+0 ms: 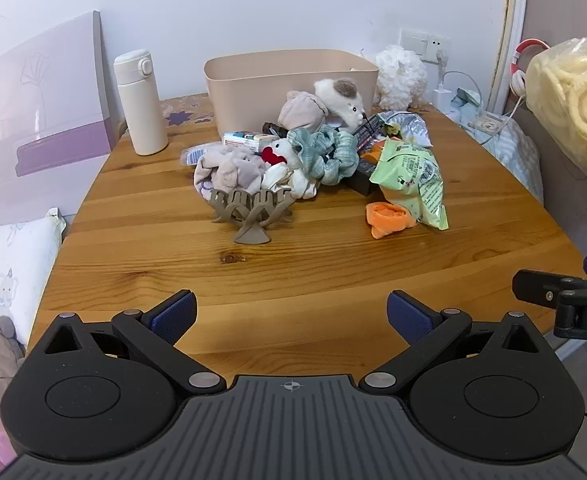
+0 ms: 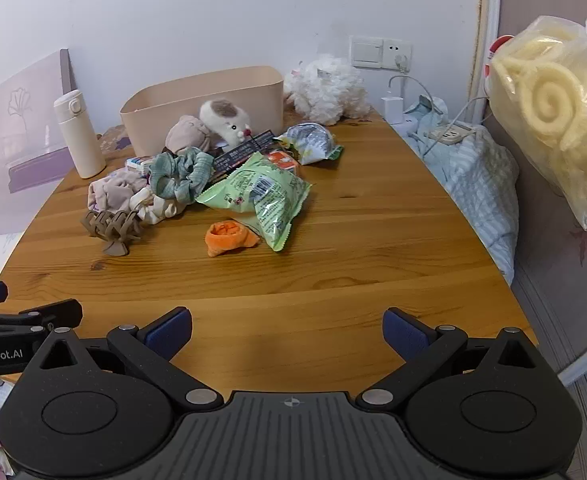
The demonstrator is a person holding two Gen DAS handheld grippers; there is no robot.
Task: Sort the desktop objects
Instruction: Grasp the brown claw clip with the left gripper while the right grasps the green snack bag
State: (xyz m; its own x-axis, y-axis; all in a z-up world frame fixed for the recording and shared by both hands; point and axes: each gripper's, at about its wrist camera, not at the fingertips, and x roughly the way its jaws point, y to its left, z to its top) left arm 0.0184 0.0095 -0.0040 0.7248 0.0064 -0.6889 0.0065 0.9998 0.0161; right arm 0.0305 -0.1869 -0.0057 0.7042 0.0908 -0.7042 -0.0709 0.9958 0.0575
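Observation:
A heap of small items lies mid-table: a tan claw hair clip (image 1: 251,212) (image 2: 111,226), an orange rolled sock (image 1: 389,218) (image 2: 229,236), a green snack bag (image 1: 413,176) (image 2: 261,196), a teal scrunchie (image 1: 325,154) (image 2: 181,176), pale socks (image 1: 229,172) and a plush toy (image 1: 343,100) (image 2: 227,118). Behind them stands an empty beige bin (image 1: 289,80) (image 2: 205,100). My left gripper (image 1: 291,314) hovers open over the near table edge, nothing between its fingers. My right gripper (image 2: 287,330) is open too, beside it, empty.
A cream flask (image 1: 141,102) (image 2: 79,134) stands at the back left of the wooden table (image 1: 293,264). A fluffy white toy (image 2: 325,90), charger and power strip (image 2: 449,132) sit at the back right. A bag of yellow coils (image 2: 553,120) hangs on the right.

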